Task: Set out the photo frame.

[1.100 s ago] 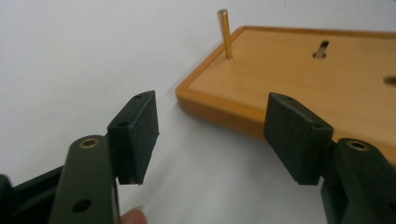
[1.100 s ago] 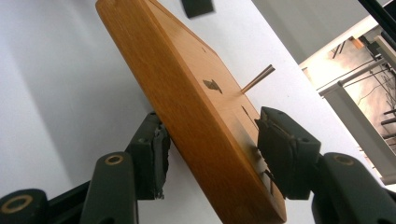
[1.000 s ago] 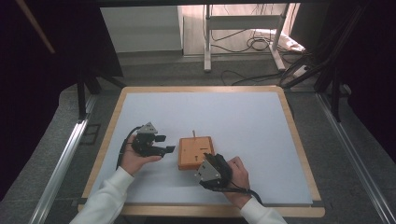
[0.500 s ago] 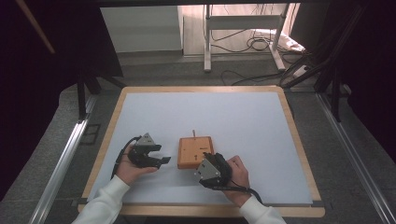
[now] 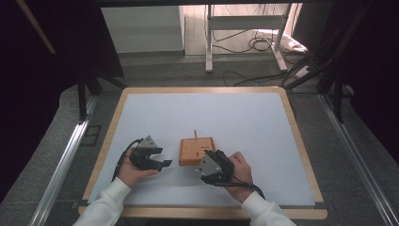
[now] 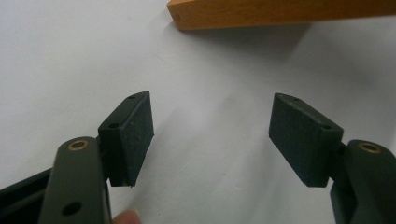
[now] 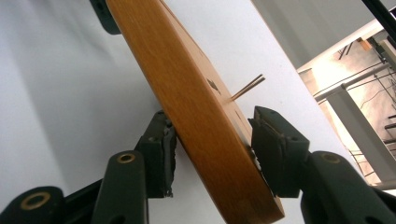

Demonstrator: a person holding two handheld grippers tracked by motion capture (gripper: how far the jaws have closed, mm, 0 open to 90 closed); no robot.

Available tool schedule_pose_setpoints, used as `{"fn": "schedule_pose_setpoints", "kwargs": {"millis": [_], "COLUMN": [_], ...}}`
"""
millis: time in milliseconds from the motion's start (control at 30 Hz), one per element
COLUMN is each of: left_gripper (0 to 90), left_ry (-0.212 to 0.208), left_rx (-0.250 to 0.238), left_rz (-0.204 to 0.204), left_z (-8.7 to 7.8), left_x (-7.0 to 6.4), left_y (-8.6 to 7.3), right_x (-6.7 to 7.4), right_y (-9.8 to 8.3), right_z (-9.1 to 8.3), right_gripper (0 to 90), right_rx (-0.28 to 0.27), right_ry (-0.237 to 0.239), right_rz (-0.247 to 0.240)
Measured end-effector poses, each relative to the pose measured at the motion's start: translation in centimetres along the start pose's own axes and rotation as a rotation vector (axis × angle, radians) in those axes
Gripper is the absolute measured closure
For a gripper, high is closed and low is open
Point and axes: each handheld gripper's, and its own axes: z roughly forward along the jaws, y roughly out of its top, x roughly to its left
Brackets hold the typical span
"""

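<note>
A flat wooden block (image 5: 196,151) is seen lying near the front middle of the white table (image 5: 235,113), a thin stick (image 5: 194,134) rising from its far edge. Its near right edge is clamped between the jaws of the right gripper (image 7: 212,140). The left gripper (image 6: 210,135) is held wide apart just left of the block, nothing between its pads (image 6: 140,130).
</note>
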Motion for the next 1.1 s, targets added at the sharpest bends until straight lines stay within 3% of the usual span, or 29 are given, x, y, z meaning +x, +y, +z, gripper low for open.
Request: {"fn": "schedule_pose_setpoints", "kwargs": {"millis": [333, 667, 1100], "left_gripper": [30.6, 30.5, 30.4], "left_ry": [0.001, 0.000, 0.006], "left_rx": [-0.019, -0.021, -0.027], "left_rz": [-0.006, -0.006, -0.013], "left_z": [-0.4, -0.4, -0.6], "left_x": [0.1, 0.1, 0.2], "left_y": [0.0, 0.0, -0.1], "right_x": [-1.9, -2.9, -4.9], "right_y": [1.2, 2.6, 4.3], "right_z": [0.2, 0.7, 1.7], "right_gripper": [55.4, 60.1, 68.6], "right_rx": [0.023, 0.050, 0.040], "right_ry": [0.045, 0.080, 0.100], "right_rz": [-0.024, -0.070, -0.129]}}
